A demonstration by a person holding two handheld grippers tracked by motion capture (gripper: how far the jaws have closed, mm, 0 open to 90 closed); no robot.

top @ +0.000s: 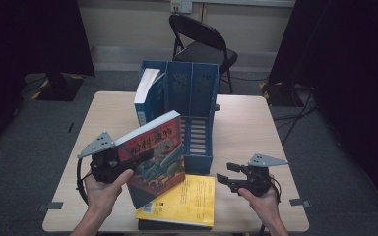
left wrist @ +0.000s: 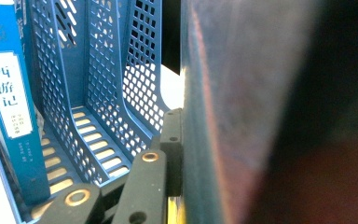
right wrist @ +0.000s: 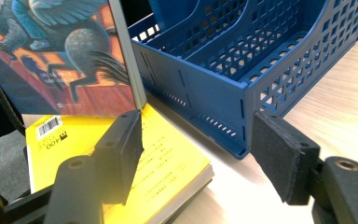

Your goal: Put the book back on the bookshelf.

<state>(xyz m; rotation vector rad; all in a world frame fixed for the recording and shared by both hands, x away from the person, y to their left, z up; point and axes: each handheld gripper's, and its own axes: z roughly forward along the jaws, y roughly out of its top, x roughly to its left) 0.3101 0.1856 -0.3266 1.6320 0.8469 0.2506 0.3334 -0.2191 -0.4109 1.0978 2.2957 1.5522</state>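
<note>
Near the table's front edge the yellow book [top: 182, 200] lies unfiled. The left gripper [top: 128, 164] clamps the red-covered book [top: 157, 155], lifted and tilted over the front-left part; its illustrated cover looks glossy. The right gripper [top: 228, 176] hangs wide, empty. Behind, the blue file rack [top: 197, 123] holds one blue book [top: 145, 96].

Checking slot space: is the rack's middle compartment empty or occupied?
Empty. In the left gripper view the middle compartment of the blue rack shows only its bare slatted floor; a blue book stands in the neighbouring slot.
</note>
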